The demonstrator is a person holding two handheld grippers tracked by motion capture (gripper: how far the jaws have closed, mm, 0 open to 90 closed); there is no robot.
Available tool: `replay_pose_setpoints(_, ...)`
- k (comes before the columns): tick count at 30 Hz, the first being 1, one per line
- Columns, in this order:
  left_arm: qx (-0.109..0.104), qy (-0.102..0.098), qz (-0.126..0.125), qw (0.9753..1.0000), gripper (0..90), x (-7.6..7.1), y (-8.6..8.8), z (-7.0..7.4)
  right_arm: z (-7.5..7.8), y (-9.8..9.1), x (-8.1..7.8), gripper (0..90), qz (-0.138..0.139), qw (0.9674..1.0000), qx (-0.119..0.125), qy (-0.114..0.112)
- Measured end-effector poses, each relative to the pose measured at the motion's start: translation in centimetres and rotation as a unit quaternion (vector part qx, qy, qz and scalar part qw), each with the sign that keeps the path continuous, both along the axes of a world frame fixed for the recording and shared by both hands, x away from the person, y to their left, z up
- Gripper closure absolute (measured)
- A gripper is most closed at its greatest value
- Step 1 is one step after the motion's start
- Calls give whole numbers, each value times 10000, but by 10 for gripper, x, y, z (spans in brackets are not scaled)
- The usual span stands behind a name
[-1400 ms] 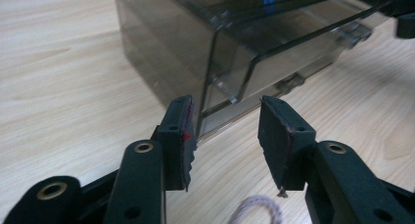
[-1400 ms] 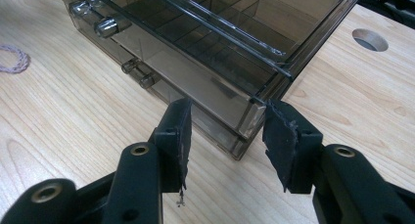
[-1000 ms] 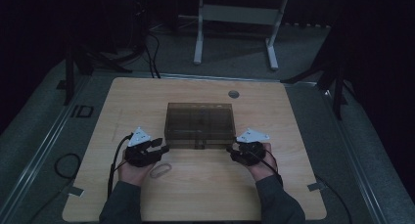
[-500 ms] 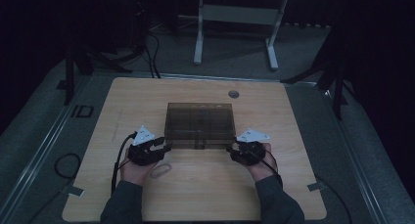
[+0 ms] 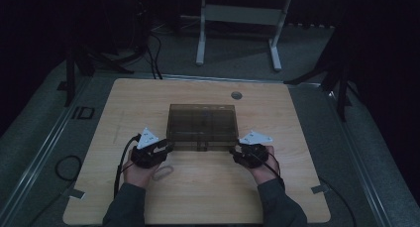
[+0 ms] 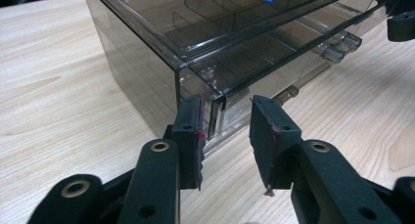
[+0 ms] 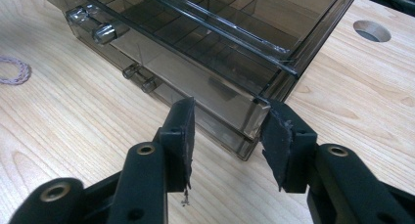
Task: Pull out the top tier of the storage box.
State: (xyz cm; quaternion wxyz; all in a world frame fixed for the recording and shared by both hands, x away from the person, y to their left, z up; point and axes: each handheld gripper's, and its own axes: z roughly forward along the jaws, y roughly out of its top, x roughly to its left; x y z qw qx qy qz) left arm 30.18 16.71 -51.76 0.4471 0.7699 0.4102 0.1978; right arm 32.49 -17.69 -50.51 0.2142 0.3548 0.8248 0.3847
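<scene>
A smoky clear drawer box (image 5: 202,120) stands in the middle of the wooden table (image 5: 307,138). My left gripper (image 5: 166,148) is at its front left corner and my right gripper (image 5: 236,150) at its front right corner. In the left gripper view the jaws (image 6: 226,111) straddle that corner of the box (image 6: 215,67); they have just been closing, and one pad stands clear of the front. In the right gripper view the jaws (image 7: 230,111) straddle the other corner of the box (image 7: 244,111), also just closing, with a gap at the left pad (image 7: 183,136).
A small loop of cord (image 5: 161,173) lies on the table by the left hand, and it appears as the loop (image 7: 14,70) in the right gripper view. A round cable hole (image 5: 236,95) sits behind the box. Small drawer knobs (image 7: 103,33) stick out of the box front.
Both hands stay at the box's front corners; the high view shows no clear shift of the hands or the box.
</scene>
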Motion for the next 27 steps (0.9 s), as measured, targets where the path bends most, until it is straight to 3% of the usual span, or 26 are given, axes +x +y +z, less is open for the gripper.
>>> replay_pose_setpoints(11, 55, -36, 221, 9997, 729, -3, -3, 1, 1, 0, -2, 621, -109, 9999, 9, 36)
replay_pose_setpoints(16, 179, -68, 273, 9994, 734, -4, -5, 1, 1, 1, -4, 647, -168, 9998, -53, 24)
replay_pose_setpoints(27, 246, -70, 294, 9992, 734, -6, -7, 2, 2, 1, -5, 672, -196, 9998, -60, 30)
